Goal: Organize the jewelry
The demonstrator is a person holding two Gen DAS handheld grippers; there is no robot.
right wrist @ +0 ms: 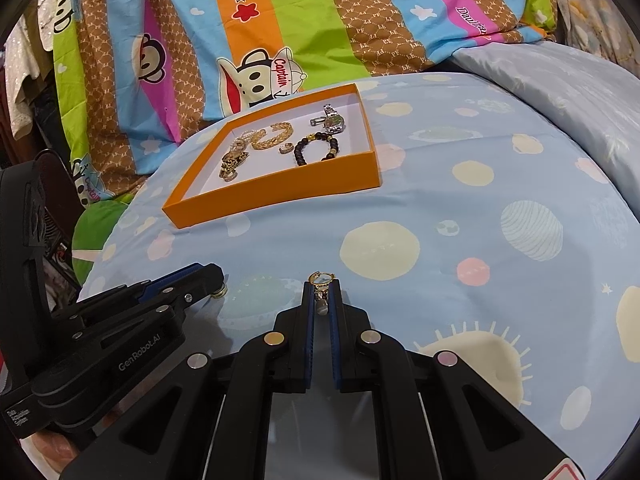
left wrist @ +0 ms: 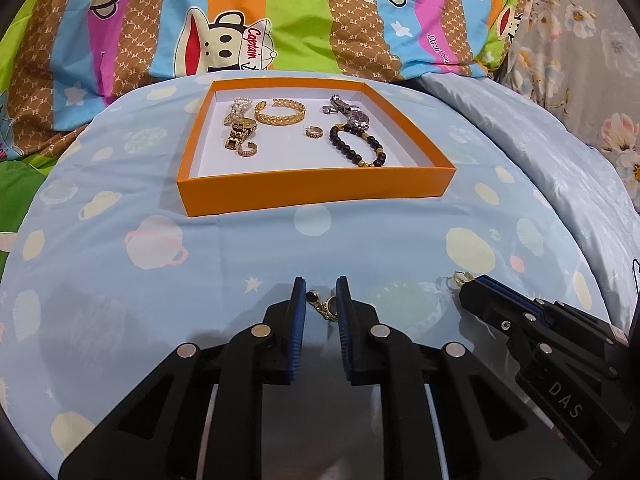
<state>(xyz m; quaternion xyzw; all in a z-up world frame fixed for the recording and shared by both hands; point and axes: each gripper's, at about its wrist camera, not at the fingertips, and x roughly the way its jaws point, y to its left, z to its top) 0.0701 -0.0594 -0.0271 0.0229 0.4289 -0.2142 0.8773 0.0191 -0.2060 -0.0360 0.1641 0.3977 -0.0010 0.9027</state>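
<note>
My left gripper [left wrist: 322, 284] sits low over the blue planet-print cover, with a small gold drop earring with a dark bead [left wrist: 322, 304] between its blue pads; both pads touch it. My right gripper [right wrist: 322, 285] is shut on a second gold hoop earring [right wrist: 320, 278], whose hoop sticks out past the tips. In the left wrist view the right gripper [left wrist: 470, 286] lies at the lower right with that hoop [left wrist: 460, 278] at its tip. In the right wrist view the left gripper [right wrist: 216, 280] lies at the lower left. Beyond both stands an orange box [left wrist: 316, 188] [right wrist: 276, 196].
The box holds a gold cuff bracelet [left wrist: 280, 112], a black bead bracelet [left wrist: 360, 144], a silver watch [left wrist: 354, 116], a gold watch [left wrist: 238, 132], a pearl piece [left wrist: 238, 106] and two small hoops [left wrist: 311, 133]. A striped cartoon quilt [left wrist: 280, 20] rises behind.
</note>
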